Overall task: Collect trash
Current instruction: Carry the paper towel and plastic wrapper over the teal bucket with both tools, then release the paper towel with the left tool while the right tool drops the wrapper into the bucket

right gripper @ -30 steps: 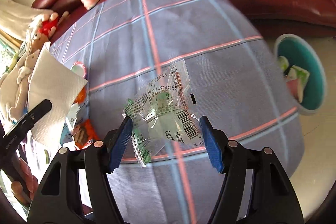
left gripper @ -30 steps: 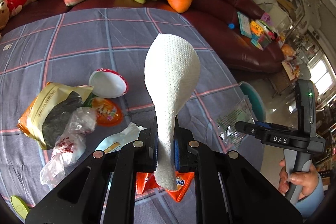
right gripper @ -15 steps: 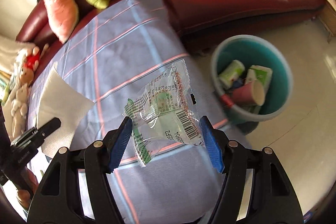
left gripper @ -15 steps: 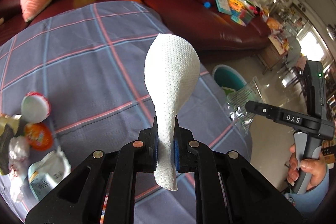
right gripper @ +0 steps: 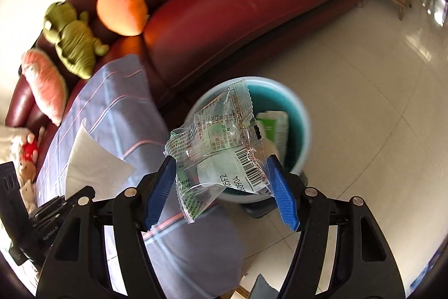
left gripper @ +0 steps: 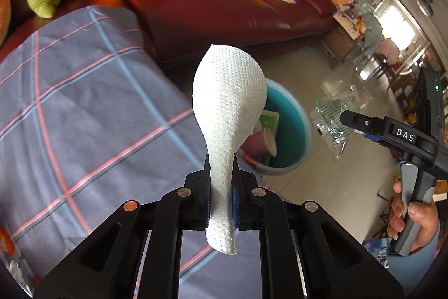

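In the left wrist view, our left gripper [left gripper: 221,195] is clenched on a white dimpled paper towel [left gripper: 229,108], which stands up from between the closed jaws and balloons out above them. Behind the towel sits a round teal plastic bin [left gripper: 294,131] on the pale tiled floor, with a pink paper cup [left gripper: 260,140] and a green-and-white carton [left gripper: 268,121] inside it. A grey-blue cloth with pink and blue stripes [left gripper: 84,114] covers the table to the left. At the right, a hand [left gripper: 411,217] holds our right gripper [left gripper: 343,119], grasping a crinkled clear plastic wrapper with green print [left gripper: 333,116] beside the bin.

In the right wrist view, our right gripper [right gripper: 221,181] has its blue pads pressed on either side of the clear wrapper [right gripper: 221,142], a barcode showing, and holds it in the air in front of the teal bin [right gripper: 302,114]. The white towel [right gripper: 92,167] shows at the left above the striped cloth [right gripper: 117,102], near a dark red leather sofa [right gripper: 238,4].
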{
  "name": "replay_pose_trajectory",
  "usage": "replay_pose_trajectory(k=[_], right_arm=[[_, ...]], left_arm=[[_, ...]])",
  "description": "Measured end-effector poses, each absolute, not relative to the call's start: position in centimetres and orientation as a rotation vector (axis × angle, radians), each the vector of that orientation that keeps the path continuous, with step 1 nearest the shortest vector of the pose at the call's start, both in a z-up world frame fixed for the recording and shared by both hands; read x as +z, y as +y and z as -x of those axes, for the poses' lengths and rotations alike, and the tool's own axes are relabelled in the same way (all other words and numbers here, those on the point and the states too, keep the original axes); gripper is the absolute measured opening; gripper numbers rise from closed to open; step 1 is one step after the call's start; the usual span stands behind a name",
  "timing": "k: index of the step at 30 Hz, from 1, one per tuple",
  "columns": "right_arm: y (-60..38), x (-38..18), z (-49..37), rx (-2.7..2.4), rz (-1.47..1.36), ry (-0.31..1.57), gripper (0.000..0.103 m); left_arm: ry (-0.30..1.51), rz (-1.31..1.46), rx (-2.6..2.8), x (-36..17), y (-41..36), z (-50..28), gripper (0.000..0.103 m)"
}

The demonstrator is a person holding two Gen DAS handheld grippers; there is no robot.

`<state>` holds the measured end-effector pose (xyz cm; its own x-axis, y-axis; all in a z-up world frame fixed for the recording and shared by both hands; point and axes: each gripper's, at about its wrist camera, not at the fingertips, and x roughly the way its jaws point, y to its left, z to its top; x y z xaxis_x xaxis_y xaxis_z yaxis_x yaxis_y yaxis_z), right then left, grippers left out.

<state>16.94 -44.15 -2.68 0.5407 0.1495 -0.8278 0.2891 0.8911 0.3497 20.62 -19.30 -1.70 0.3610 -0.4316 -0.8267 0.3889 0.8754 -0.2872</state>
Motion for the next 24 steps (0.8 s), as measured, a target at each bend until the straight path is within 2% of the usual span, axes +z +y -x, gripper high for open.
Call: replay_pose_trajectory(k=[12,20,22,24], right_arm=[[-49.0,-3.7,-17.8,-0.161,-0.512,1.019,0.064],[-50.5,-3.6,-18.1,-0.206,-0.509,1.025,0.064],[-50.6,-3.6,-18.1,-0.214,-0.506,1.027,0.064],[-50.5,-3.6,-18.3,-0.221,-0.501,1.030,0.064]], left_arm=[[1.143,-0.003,-0.623,-4.9,-28.7,-24.3,0.012],[1.192,-0.002,-0.642,-7.5,-31.6,-26.3,0.013],[1.202,-0.001,-0.640,-8.1,-32.0,-26.6,0.017],[1.206,-0.006,-0.639,-8.5,-32.4,-27.0,0.035]])
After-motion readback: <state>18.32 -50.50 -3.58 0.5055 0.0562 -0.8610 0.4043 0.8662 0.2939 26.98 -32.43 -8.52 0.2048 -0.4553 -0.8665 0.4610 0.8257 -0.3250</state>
